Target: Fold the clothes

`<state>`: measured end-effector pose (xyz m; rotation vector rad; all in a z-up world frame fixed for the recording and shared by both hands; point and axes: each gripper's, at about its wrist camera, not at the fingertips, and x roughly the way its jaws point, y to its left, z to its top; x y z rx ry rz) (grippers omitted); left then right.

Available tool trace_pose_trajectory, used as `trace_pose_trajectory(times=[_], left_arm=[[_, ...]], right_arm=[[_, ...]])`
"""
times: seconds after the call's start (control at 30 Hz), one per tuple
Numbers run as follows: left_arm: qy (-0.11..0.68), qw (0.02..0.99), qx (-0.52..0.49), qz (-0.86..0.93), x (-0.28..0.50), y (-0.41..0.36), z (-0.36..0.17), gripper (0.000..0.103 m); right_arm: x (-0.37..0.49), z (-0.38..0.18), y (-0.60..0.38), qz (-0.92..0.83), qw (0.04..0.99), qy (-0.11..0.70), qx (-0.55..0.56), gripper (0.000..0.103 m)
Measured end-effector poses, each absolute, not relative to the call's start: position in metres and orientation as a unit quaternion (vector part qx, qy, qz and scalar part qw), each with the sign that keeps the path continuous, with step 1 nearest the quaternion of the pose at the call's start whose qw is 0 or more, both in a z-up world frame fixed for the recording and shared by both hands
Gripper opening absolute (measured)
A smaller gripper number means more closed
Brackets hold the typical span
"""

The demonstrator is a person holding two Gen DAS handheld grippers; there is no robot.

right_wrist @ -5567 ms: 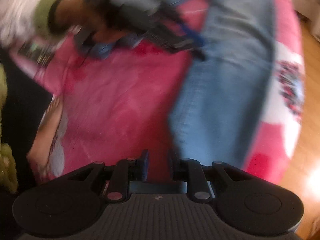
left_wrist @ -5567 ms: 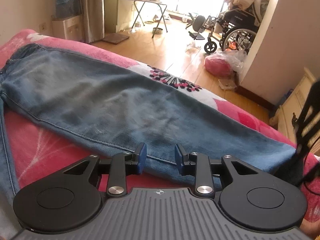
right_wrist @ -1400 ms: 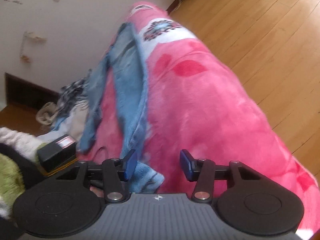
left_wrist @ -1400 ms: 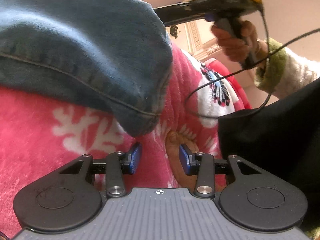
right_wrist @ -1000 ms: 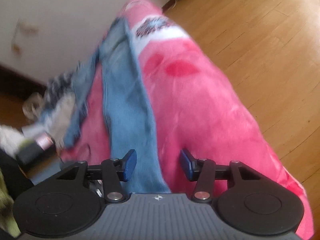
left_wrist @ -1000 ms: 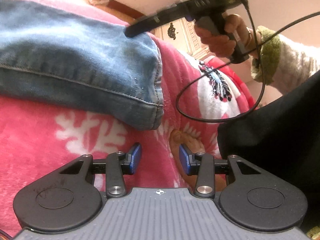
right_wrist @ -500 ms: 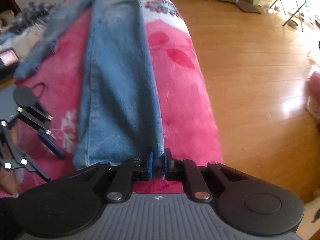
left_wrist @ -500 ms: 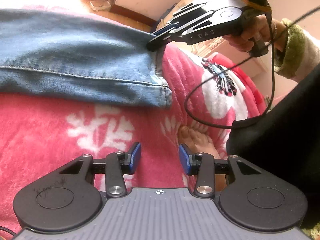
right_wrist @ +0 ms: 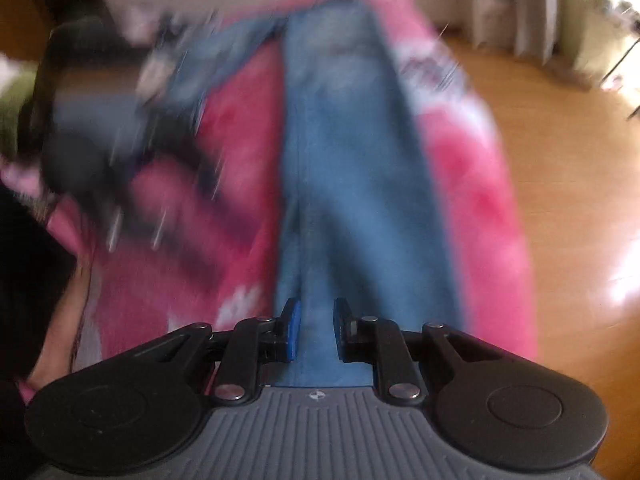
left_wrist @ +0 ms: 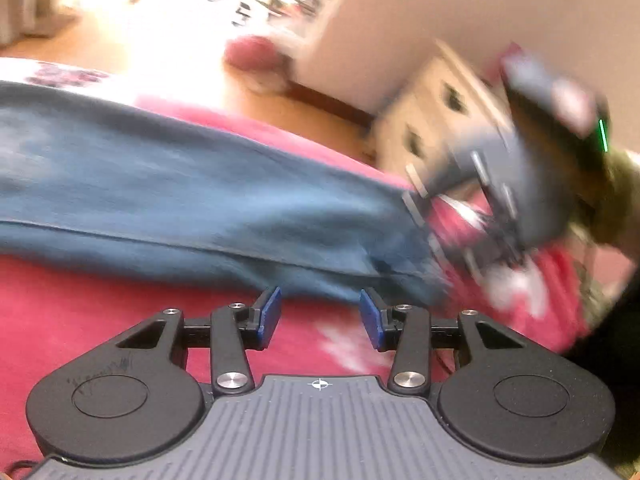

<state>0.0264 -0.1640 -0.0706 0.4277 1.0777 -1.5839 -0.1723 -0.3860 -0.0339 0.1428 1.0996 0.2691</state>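
A pair of blue jeans (left_wrist: 180, 196) lies stretched out on a pink blanket (left_wrist: 100, 312). One leg runs away from my right gripper (right_wrist: 317, 330), which is shut on the hem end of that leg (right_wrist: 348, 184); denim fills the gap between its blue pads. My left gripper (left_wrist: 320, 314) is open just short of the leg's near edge, nothing between its pads. In the left wrist view the right gripper (left_wrist: 492, 200) shows blurred at the hem. In the right wrist view the left gripper (right_wrist: 104, 140) is a dark blur at left.
The pink blanket's edge (right_wrist: 500, 200) drops to a wooden floor (right_wrist: 568, 168) on the right. A pale chest of drawers (left_wrist: 432, 120) stands beyond the bed. A person's green sleeve (left_wrist: 616, 200) and dark clothing (right_wrist: 24, 280) are close by.
Both views are now motion-blurred. My left gripper has moved up to the leg's near edge, still open. My right gripper stays shut on the hem and the leg now looks centred before it.
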Motion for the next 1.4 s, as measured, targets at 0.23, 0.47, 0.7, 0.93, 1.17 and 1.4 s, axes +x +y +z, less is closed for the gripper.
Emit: trace_pose_trajectory(times=[0.23,0.47,0.7,0.93,1.17,1.4], left_arm=[[0.441,0.618,0.156,-0.632,0.058,-0.165,-0.068,0.044],[0.437,0.653,0.186,-0.589,0.055,-0.184,-0.093,0.044],[0.397,0.654,0.24,-0.598,0.009,-0.148,-0.09,0.05],[0.413,0.67,0.146,-0.6,0.05,-0.143,-0.06,0.05],[0.477,0.688,0.065,-0.542,0.084,-0.138,-0.066,0.051],[0.535,0.697,-0.017,-0.477,0.118,-0.133,-0.072,0.051]], right_arm=[[-0.203,-0.027,-0.385,0.185,0.791,0.582,0.036,0.019],[-0.127,-0.017,-0.405,0.122,0.87,0.477,0.036,0.019],[-0.158,-0.037,-0.39,0.216,0.804,0.553,-0.027,0.02],[-0.11,-0.005,-0.422,0.163,0.863,0.478,0.02,0.02],[-0.126,-0.039,-0.416,0.169,0.835,0.522,0.042,0.02],[-0.107,0.008,-0.421,0.193,0.843,0.503,-0.01,0.02]])
